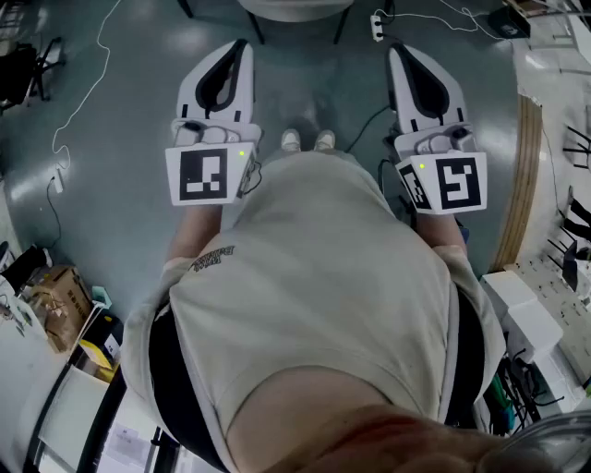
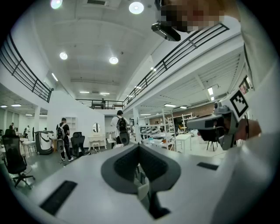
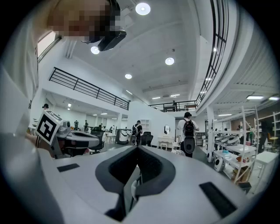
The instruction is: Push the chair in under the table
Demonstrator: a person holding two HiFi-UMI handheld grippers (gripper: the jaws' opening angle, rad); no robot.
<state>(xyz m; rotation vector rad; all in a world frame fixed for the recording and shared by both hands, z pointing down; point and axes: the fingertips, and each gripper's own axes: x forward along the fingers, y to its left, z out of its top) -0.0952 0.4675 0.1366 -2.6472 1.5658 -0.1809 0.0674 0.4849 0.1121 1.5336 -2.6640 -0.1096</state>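
Head view: the left gripper (image 1: pixel 242 46) and right gripper (image 1: pixel 397 51) point level. A white rounded edge (image 1: pixel 295 7) on dark legs (image 1: pixel 254 30), chair or bench unclear, lies straight ahead, midway between them and well apart.

Left gripper view: jaws closed, empty.

Right gripper view: jaws closed, nothing held.

Open floor (image 1: pixel 120 139) upper left of the left gripper (image 1: pixel 242 46), one white cable (image 1: pixel 90 83) trailing; top centre, dark legs (image 1: pixel 254 30) and a power strip (image 1: pixel 377 25) stand in the way.
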